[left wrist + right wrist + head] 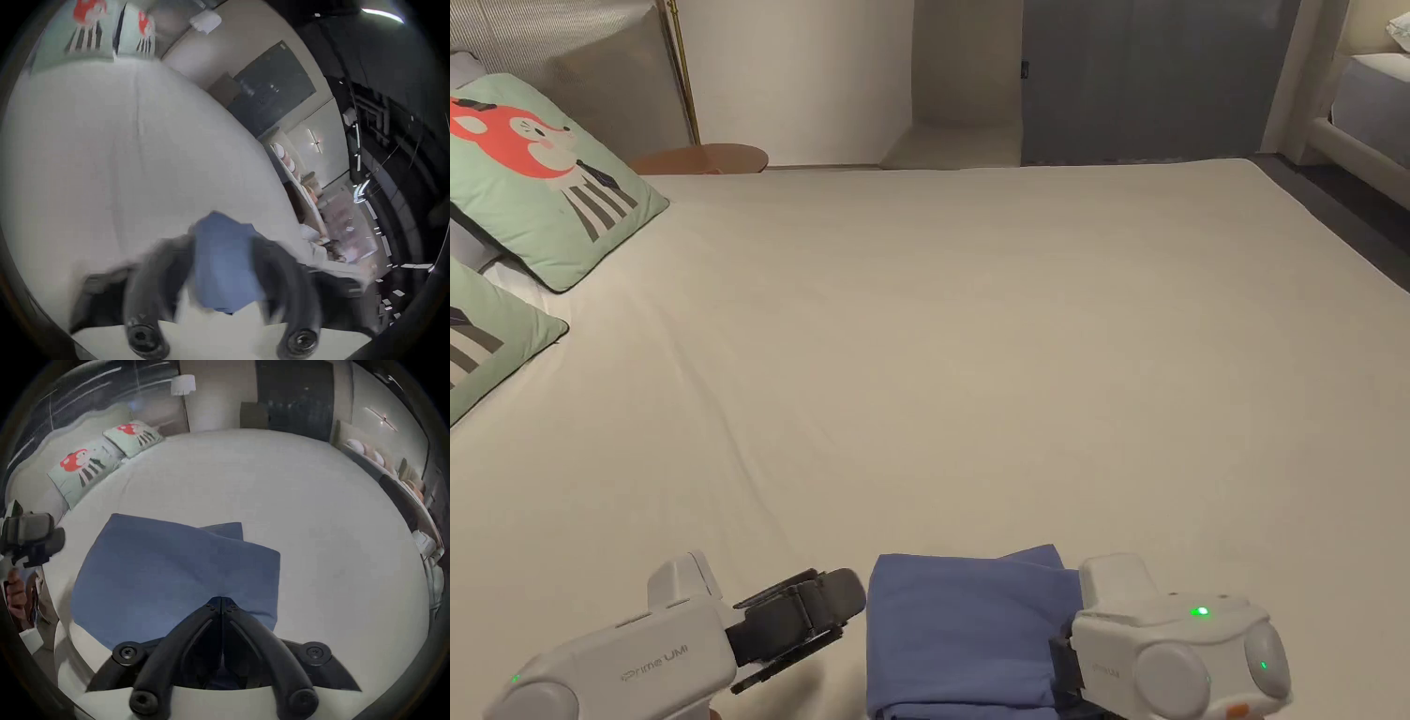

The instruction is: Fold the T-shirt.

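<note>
The blue T-shirt [966,633] lies as a compact folded rectangle on the pale bed [1012,356], at the bottom centre of the head view. From where I stand it looks nearly done; one layer pokes out at the far edge, seen in the upper middle of the right gripper view as a second corner behind the top panel.

The right gripper [221,600] sits low in the middle of its own view with its jaws pressed fully together, tips meeting over the near edge of the shirt. Whether any cloth is pinched between them I cannot tell; they may simply rest on top. The left gripper [811,614] hangs just left of the shirt at the bottom left of the head view, apart from the fabric. In its own blurred view its jaws stand wide, with the blue cloth visible between them and nothing held.

To finish well, I would judge the closed right tips best used to press the stack down lightly and smooth outward, while the left nudges the stray back layer square. Any pull should stay low and slow, since a lift could drag the top panel off and undo the fold.

Two green pillows [539,178] lie at the upper left, well apart.
</note>
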Tool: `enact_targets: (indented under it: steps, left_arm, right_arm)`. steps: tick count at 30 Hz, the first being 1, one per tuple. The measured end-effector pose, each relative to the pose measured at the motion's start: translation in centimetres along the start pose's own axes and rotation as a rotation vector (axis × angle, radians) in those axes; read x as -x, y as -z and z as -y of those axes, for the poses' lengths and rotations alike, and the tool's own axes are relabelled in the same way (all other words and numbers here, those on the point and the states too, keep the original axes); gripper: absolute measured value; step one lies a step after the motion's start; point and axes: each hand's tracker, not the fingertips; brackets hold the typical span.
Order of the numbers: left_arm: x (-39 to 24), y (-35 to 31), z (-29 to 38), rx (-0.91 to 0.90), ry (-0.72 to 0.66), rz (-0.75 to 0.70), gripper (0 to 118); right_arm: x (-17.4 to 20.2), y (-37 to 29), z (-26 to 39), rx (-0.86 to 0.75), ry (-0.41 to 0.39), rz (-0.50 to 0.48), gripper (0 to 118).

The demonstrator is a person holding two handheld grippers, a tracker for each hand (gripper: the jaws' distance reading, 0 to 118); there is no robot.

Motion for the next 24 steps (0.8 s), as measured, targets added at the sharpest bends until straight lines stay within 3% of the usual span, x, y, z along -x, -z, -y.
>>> enact_targets:
  steps: [1,2,6,9,10,11,12,14,15,20,24]
  left_arm:
    - [0.7,0.7,-0.3,0.041,-0.025,0.036,101]
    - [1.4,1.4,-0.5,0.074,-0.059,0.070,110]
    - [2.6,4.6,-0.5,0.185,-0.208,0.224,110]
    - [4.3,7.4,-0.3,0.230,-0.247,0.201,107]
    - [2.8,7.9,0.2,0.235,-0.240,0.189,99]
    - [1.1,8.0,0.8,0.233,-0.235,0.192,77]
    - [0.7,8.0,1.1,0.225,-0.220,0.201,64]
    - [-0.3,8.5,1.8,0.232,-0.152,0.088,41]
    - [-0.2,8.1,1.3,0.232,-0.102,0.062,39]
    - [1.7,5.8,-0.7,0.231,-0.147,0.121,29]
    - [1.8,1.8,-2.2,0.179,-0.137,0.126,26]
  right_arm:
    - [0.0,0.3,-0.3,0.012,-0.020,-0.002,1]
    - [-0.1,0.6,-0.6,0.026,-0.029,-0.006,1]
    - [-0.9,1.2,-1.4,0.044,-0.020,-0.034,1]
    - [-1.9,1.2,-1.3,0.043,0.003,-0.070,1]
    - [-2.3,1.2,-1.3,0.041,0.021,-0.085,1]
    - [-2.6,1.2,-1.3,0.040,0.043,-0.097,1]
    - [-2.9,1.2,-1.3,0.040,0.056,-0.106,1]
    - [-3.4,1.1,-1.4,0.040,0.074,-0.117,1]
    - [-3.6,0.9,-1.5,0.039,0.082,-0.120,1]
    - [-2.3,-1.6,-1.1,-0.013,0.169,-0.171,1]
    - [-0.6,-2.5,-3.3,-0.085,0.142,-0.195,1]
